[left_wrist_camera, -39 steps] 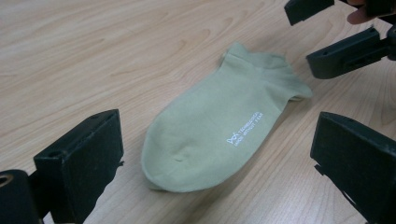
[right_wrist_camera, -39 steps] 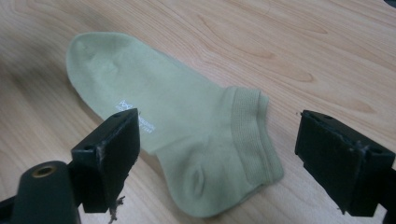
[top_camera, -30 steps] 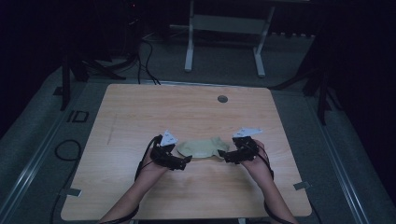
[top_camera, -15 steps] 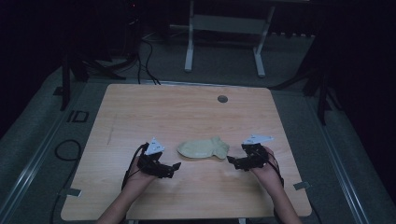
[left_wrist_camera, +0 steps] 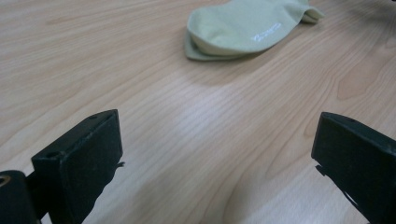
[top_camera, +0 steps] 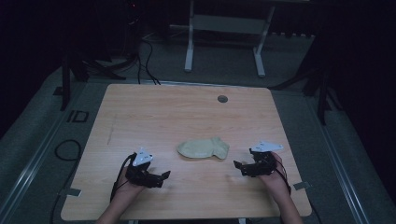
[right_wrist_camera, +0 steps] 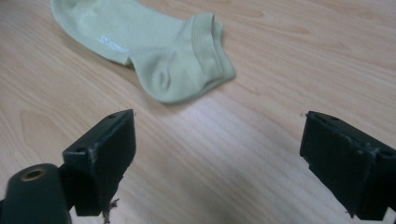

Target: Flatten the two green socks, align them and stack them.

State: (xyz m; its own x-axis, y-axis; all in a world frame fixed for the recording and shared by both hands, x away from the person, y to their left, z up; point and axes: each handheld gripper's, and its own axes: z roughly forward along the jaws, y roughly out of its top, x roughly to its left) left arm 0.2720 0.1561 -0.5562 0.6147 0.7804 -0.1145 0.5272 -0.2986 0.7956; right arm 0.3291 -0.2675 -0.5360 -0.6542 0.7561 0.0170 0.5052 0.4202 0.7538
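- Pale green ankle sock (top_camera: 203, 148) flat on the wooden table (top_camera: 154, 112), near centre; white lettering (left_wrist_camera: 265, 32) on its side, too small to read.
- Left gripper (top_camera: 163, 176) and right gripper (top_camera: 238, 166) flanking it, both wide open, empty.
- Grommet (top_camera: 222, 99) at far edge.
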